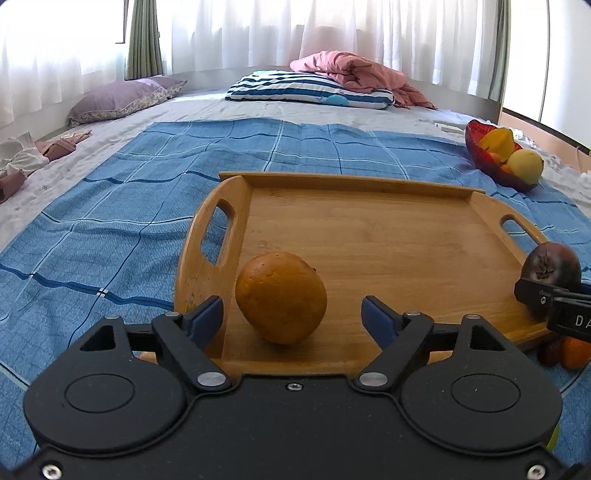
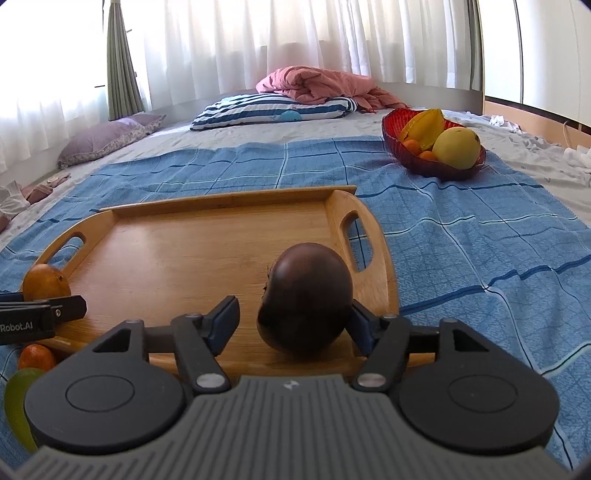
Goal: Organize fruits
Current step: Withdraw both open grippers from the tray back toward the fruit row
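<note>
Smooth matt wooden tray [image 1: 369,229], woven checked cloth [image 1: 110,229], glossy translucent red bowl [image 2: 424,162].

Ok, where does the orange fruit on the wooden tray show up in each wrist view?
Left wrist view: the orange fruit sits low centre, on the tray's near left corner, between the open jaws of the left hand-held gripper.
Right wrist view: it is at the far left edge, by the tray's left handle.
Shared landmark: the red fruit bowl beyond the wooden tray.

Sunlit white curtains [image 1: 258,33] behind bed [image 1: 207,107]
</note>
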